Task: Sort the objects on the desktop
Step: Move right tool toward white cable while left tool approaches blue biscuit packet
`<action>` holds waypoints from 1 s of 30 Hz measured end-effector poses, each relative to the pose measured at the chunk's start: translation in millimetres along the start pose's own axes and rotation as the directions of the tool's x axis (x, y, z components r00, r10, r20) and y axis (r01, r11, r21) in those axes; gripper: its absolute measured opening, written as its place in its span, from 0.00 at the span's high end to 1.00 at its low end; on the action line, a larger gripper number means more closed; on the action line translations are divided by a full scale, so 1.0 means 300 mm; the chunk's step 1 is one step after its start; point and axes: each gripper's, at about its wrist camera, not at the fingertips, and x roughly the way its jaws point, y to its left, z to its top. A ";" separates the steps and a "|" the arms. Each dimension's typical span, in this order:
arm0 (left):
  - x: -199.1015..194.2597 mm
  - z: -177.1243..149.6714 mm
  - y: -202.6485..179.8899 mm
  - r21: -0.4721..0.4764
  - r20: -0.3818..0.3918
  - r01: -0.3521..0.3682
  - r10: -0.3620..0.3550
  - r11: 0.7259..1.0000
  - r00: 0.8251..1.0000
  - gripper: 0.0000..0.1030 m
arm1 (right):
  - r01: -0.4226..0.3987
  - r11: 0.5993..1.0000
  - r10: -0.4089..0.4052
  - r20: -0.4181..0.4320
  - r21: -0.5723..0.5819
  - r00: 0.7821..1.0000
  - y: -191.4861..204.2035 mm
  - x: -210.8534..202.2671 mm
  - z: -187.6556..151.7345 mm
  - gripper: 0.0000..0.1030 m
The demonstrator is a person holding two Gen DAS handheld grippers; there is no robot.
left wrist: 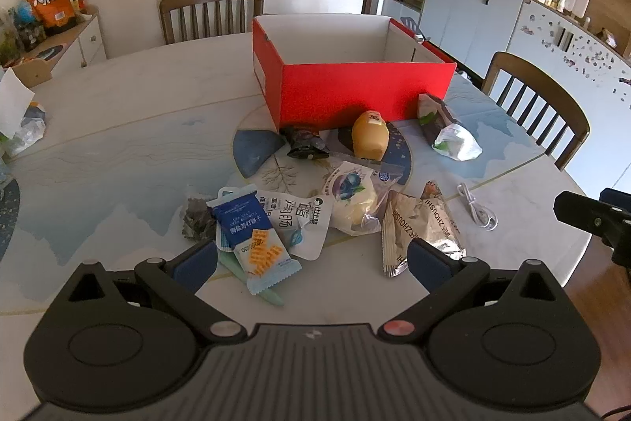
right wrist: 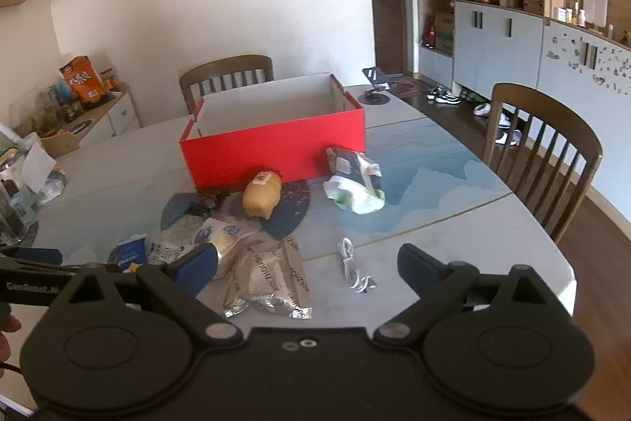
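Observation:
An open red box point(left wrist: 355, 93) point(right wrist: 272, 148) with a white inside stands on the table behind a scatter of snacks. In front of it lie a yellow bun-shaped packet point(left wrist: 369, 140) point(right wrist: 262, 199), a dark wrapper point(left wrist: 304, 141), a blueberry pastry bag point(left wrist: 351, 198), a white pouch point(left wrist: 299, 219), a blue cracker packet point(left wrist: 252, 235), a silver foil packet point(left wrist: 418, 227) point(right wrist: 268, 279), a white-green bag point(left wrist: 449, 137) point(right wrist: 355, 184) and a white cable point(left wrist: 479, 212) point(right wrist: 353, 269). My left gripper point(left wrist: 311, 263) hangs open just short of the cracker packet. My right gripper point(right wrist: 307, 267) is open above the foil packet and cable.
Wooden chairs stand behind the table point(left wrist: 211, 12) and at its right point(left wrist: 540, 101) point(right wrist: 544, 152). A low cabinet with an orange snack bag point(left wrist: 49, 0) is at the left. Shelving and cupboards point(right wrist: 512, 38) line the right wall. The table edge point(right wrist: 552, 247) curves near my right gripper.

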 end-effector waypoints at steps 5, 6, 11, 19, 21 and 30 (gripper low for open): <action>0.003 0.001 0.010 0.001 0.004 0.017 -0.017 1.000 1.000 0.00 | -0.002 1.000 0.002 -0.005 0.003 1.000 0.003 0.008 0.001 0.04; 0.004 0.002 0.012 0.002 0.004 0.018 -0.018 1.000 1.000 0.00 | -0.001 1.000 0.001 -0.006 -0.001 1.000 0.005 0.010 0.001 0.04; 0.006 0.004 0.018 0.015 0.017 -0.002 0.002 1.000 1.000 0.00 | 0.016 1.000 -0.015 0.011 -0.025 1.000 0.023 0.015 -0.002 0.03; 0.012 0.006 0.049 0.060 0.032 -0.006 0.004 0.998 0.999 0.00 | 0.018 0.999 -0.018 0.000 -0.035 1.000 0.055 0.039 -0.011 0.03; 0.017 0.009 0.061 0.072 0.036 -0.012 0.009 0.997 0.999 0.00 | 0.024 0.999 -0.024 0.000 -0.040 1.000 0.066 0.048 -0.016 0.03; 0.062 0.030 0.162 0.064 -0.003 0.048 -0.048 0.997 0.999 0.00 | 0.054 0.997 -0.055 -0.005 -0.063 0.998 0.128 0.106 -0.044 0.03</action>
